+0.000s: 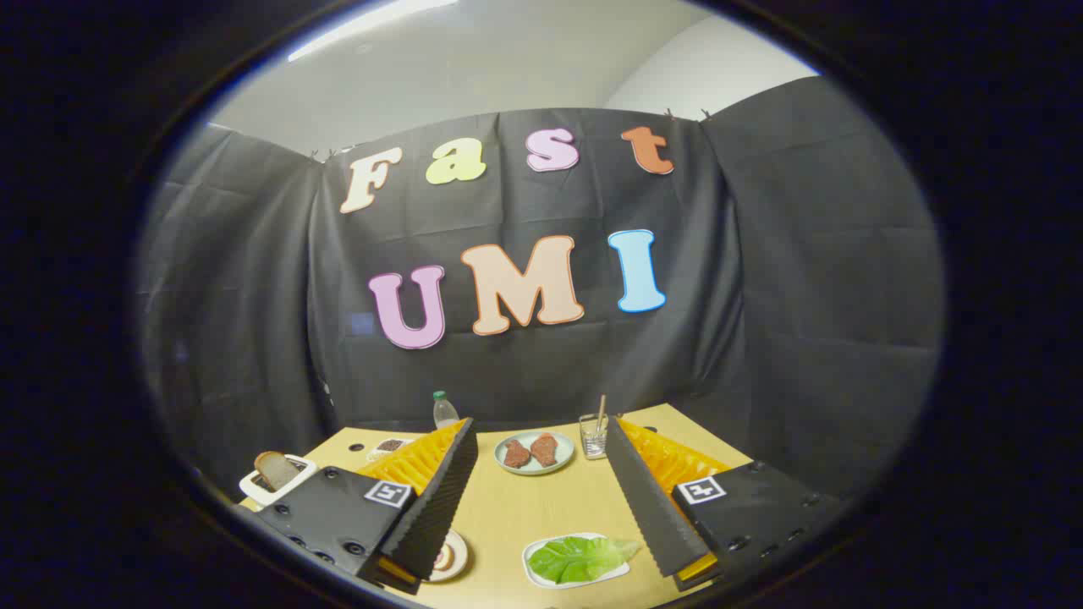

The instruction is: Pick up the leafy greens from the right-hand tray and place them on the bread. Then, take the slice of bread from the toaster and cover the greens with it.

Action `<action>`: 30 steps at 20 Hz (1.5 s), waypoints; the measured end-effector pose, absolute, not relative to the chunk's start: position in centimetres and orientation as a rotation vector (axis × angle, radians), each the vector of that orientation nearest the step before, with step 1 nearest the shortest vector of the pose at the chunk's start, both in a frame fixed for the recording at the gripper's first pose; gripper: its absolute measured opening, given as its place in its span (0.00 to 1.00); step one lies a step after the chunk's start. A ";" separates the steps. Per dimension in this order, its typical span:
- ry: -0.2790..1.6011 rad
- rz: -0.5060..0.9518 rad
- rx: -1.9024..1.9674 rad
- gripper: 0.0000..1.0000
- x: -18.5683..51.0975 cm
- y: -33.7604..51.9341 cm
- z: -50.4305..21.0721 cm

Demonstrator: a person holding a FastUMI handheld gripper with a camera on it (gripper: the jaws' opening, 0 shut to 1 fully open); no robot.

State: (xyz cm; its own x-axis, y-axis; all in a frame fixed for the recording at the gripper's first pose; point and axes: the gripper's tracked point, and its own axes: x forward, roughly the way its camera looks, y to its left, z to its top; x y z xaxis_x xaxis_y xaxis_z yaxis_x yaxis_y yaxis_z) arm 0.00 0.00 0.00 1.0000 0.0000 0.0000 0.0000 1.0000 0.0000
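Jaws [541, 499] stand wide apart and hold nothing, raised above a light wooden surface [541, 516] with bare wood showing between the two fingers.

Landmark: the round plate [534, 452] carrying two reddish-brown pieces of meat [530, 452], which lies on the surface beyond the fingers, roughly midway between their tips.

Leafy greens [582, 557] lie flat on a white tray [536, 568], nearer to the camera than the plate and slightly to its right; the tray sits just inside the right finger, close to its base, and is not touched by it.

A white toaster [272, 480] stands well to the left of the plate, outside the left finger, with a slice of bread [269, 468] upright in its slot.

A small round plate [453, 556] lies nearer than the meat plate and to its left, partly hidden behind the base of the left finger; what lies on it cannot be made out.

A clear glass [593, 436] with a stick [601, 413] standing in it is just right of the meat plate, beside the tip of the right finger.

A clear bottle [444, 411] with a green cap stands left of the meat plate and farther back, near the rear edge of the surface.

A small white dish [388, 446] with dark contents lies left of the meat plate, partly hidden by the left finger.
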 end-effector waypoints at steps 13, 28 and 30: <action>0.040 0.053 -0.002 0.98 0.8 2.8 -2.2; 0.164 0.049 -0.030 0.98 1.6 -3.0 -4.6; 0.205 0.060 -0.075 0.98 2.2 -4.7 -5.3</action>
